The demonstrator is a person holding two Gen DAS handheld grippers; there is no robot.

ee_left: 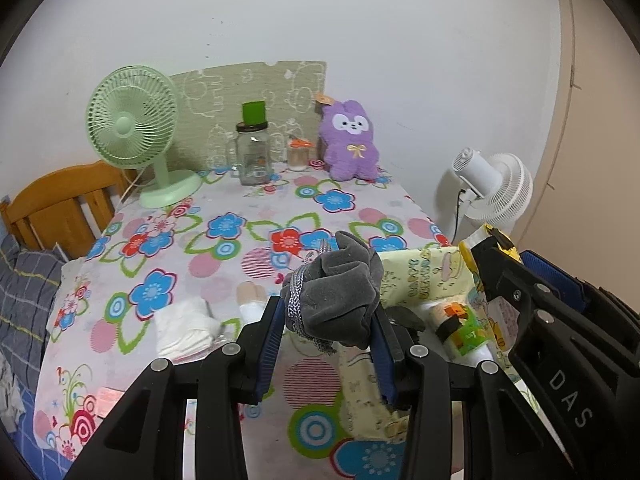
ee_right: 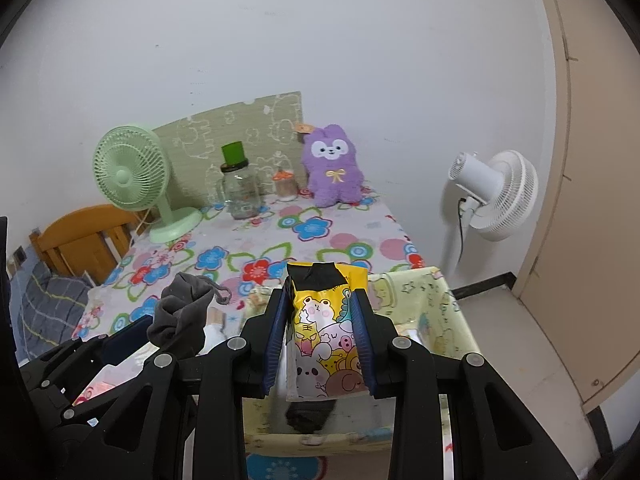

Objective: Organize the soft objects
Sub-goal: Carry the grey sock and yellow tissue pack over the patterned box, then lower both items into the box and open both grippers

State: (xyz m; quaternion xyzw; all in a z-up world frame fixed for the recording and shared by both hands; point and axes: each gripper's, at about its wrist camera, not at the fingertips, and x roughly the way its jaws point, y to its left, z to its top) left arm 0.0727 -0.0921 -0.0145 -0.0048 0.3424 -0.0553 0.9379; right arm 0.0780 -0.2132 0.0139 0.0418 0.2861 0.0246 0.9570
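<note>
My left gripper (ee_left: 326,314) is shut on a grey velvet drawstring pouch (ee_left: 336,296) and holds it above the table, beside a pale yellow fabric storage box (ee_left: 416,276). The pouch also shows in the right wrist view (ee_right: 180,312). My right gripper (ee_right: 320,316) is shut on a yellow cartoon-print packet (ee_right: 324,320) and holds it over the yellow box (ee_right: 440,312). The right gripper also shows at the right of the left wrist view (ee_left: 516,280). A small wrapped roll (ee_left: 460,328) lies in the box. White socks (ee_left: 188,328) lie on the table left of the left gripper.
A floral cloth covers the table (ee_left: 224,240). At the back stand a green desk fan (ee_left: 136,128), a glass jar with a green lid (ee_left: 252,152), a small jar (ee_left: 298,154) and a purple plush bunny (ee_left: 350,140). A white floor fan (ee_right: 492,196) stands right of the table. A wooden chair (ee_left: 60,200) is at the left.
</note>
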